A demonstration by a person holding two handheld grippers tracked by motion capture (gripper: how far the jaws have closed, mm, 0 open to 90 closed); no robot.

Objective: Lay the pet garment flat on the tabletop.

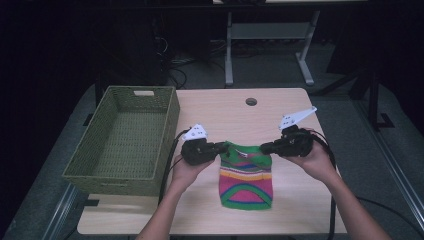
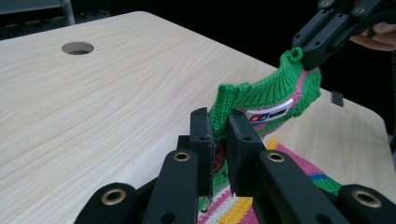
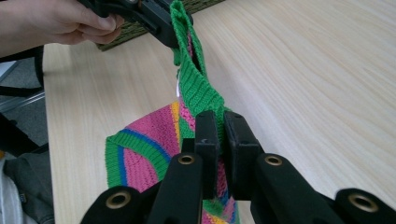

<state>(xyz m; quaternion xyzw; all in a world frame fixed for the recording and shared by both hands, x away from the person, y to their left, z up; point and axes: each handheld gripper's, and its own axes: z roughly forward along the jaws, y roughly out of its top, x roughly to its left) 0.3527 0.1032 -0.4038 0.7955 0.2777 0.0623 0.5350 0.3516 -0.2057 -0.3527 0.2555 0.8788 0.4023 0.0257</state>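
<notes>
Sock [image 1: 246, 181] hangs by its green cuff between both tongs, toe end draped near on worktop [image 1: 210, 107]; left tongs [image 1: 223, 146] and right tongs [image 1: 263, 148] each clamped on a cuff end. Basket [image 1: 102, 165] lies left, nearer left hand

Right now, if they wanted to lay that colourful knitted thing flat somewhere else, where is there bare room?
The tabletop is bare beyond the knitted garment, around the round hole. The woven basket at the left holds nothing. It is crowded mid-table, where the left gripper and right gripper pinch the green top edge.
</notes>
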